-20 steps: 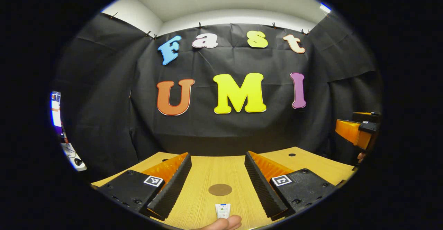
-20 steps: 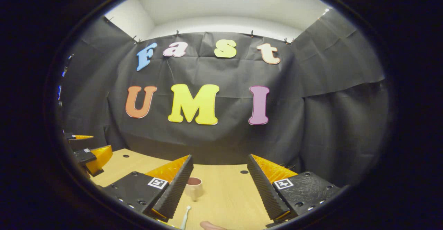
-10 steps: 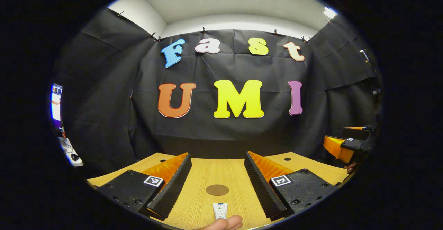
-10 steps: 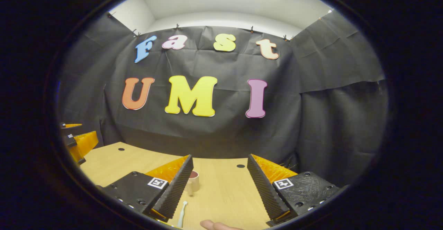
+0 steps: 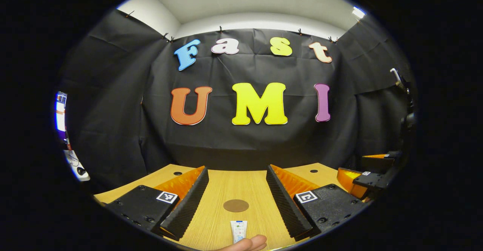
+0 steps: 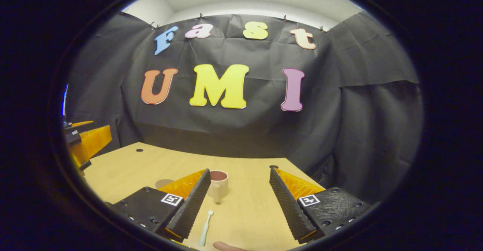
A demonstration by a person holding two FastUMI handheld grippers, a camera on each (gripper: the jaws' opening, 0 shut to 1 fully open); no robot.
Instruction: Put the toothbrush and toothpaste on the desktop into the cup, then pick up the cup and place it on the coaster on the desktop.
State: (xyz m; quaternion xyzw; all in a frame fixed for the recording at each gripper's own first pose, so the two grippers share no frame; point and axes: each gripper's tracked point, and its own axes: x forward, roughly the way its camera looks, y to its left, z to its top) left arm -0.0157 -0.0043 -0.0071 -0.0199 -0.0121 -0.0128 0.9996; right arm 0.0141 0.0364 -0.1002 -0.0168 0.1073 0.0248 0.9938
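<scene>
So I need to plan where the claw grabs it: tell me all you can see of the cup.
The cup is a small pale mug, cream outside and reddish-brown inside, smooth like ceramic or plastic. It stands upright and open on the wooden desktop, and what can be seen of its inside is bare. In the right gripper view it stands beyond the right claw, nearer that claw's left finger, with nothing touching it. The toothbrush lies flat on the desk nearer the camera, apart from the cup.
</scene>
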